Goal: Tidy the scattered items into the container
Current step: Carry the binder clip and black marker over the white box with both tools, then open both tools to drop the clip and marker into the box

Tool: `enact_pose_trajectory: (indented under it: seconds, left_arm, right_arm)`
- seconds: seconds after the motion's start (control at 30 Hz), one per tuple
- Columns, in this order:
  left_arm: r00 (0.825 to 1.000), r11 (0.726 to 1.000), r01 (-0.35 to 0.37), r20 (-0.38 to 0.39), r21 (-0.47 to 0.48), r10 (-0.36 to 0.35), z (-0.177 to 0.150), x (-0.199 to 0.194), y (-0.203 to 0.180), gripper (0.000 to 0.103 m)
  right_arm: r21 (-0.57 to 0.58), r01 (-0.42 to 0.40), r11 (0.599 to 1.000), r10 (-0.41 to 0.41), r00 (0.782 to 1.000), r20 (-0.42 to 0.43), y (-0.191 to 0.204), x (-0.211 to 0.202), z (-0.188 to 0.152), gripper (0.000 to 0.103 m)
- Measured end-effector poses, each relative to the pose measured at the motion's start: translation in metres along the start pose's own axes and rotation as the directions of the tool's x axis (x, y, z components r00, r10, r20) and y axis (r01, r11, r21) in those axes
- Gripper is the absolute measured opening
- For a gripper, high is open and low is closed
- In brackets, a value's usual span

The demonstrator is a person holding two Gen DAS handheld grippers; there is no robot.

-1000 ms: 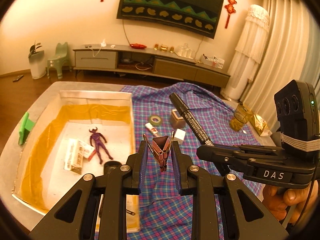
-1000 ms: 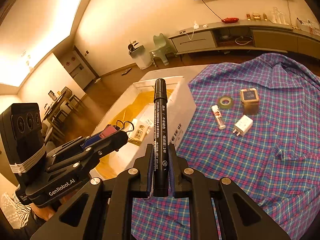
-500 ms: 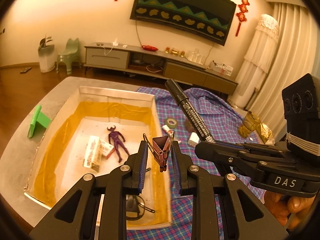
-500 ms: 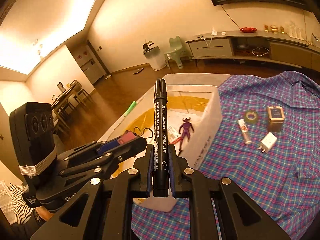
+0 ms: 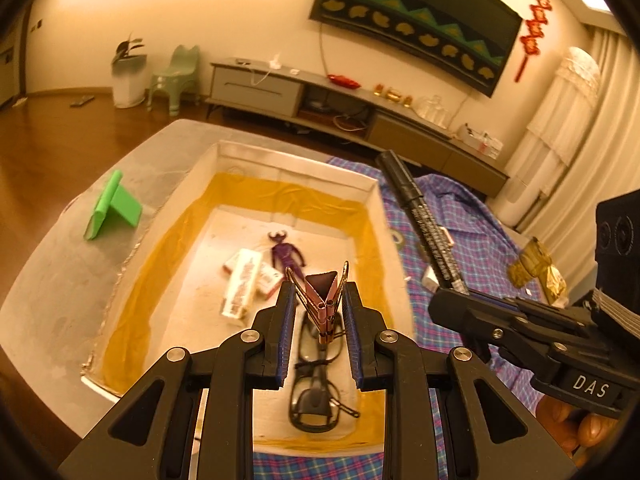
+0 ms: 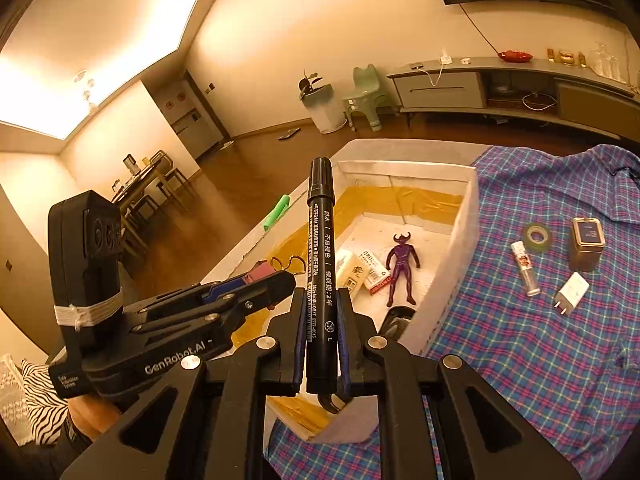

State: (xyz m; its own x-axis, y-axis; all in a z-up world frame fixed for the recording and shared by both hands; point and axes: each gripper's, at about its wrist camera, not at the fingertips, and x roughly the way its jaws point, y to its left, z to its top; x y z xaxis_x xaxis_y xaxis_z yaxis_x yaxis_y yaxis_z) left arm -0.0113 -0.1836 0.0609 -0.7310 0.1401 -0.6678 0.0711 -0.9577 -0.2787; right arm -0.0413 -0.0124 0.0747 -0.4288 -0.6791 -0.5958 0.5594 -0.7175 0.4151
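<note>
Left wrist view: left tool [image 5: 318, 304] closed on a maroon binder clip [image 5: 321, 295], wire handles splayed against the pads, hanging over the near half of the white container [image 5: 294, 162]. Below the clip, on the container floor: black glasses [image 5: 316, 376], a purple figure [image 5: 286, 254], small cartons [image 5: 248, 280]. Yellow lining around the inner walls. Green stand [image 5: 112, 210] on the grey bench [image 5: 52, 280] left of the container. To the right, right tool [image 5: 452, 300] clamped on a black marker [image 5: 420, 220], cap end up, above the plaid cloth [image 5: 472, 220].

Right wrist view: right tool [image 6: 322, 308] pinching the marker [image 6: 320, 256] near its lower end, upright, in front of the container's near corner [image 6: 466, 240]. Left tool [image 6: 280, 276] beside it with the clip [image 6: 262, 270]. Still out on the cloth [image 6: 520, 344]: tape roll [image 6: 537, 236], small tube [image 6: 526, 268], tin [image 6: 587, 244], white charger [image 6: 572, 290].
</note>
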Motion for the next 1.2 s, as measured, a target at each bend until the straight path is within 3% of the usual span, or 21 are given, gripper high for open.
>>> enact_pose_trajectory:
  seconds: [0.5,0.87,1.2]
  left_arm:
    - [0.995,0.994,-0.091,-0.038,-0.057,0.089,0.001,0.011,0.038,0.024]
    - [0.982,0.984,-0.174,-0.078,-0.033,0.171,-0.001,0.026,0.053,0.024]
    - [0.959,0.966,-0.255,-0.114,0.042,0.258,-0.005,0.043,0.054,0.024]
  right_arm:
    - [-0.033,0.018,0.999,-0.020,0.999,-0.045,0.008,0.036,-0.005,0.015]
    - [-0.095,0.058,0.994,-0.067,0.993,-0.097,0.022,0.069,-0.017,0.015]
    - [-0.120,0.090,0.989,-0.106,0.985,-0.134,0.026,0.086,-0.023,0.015]
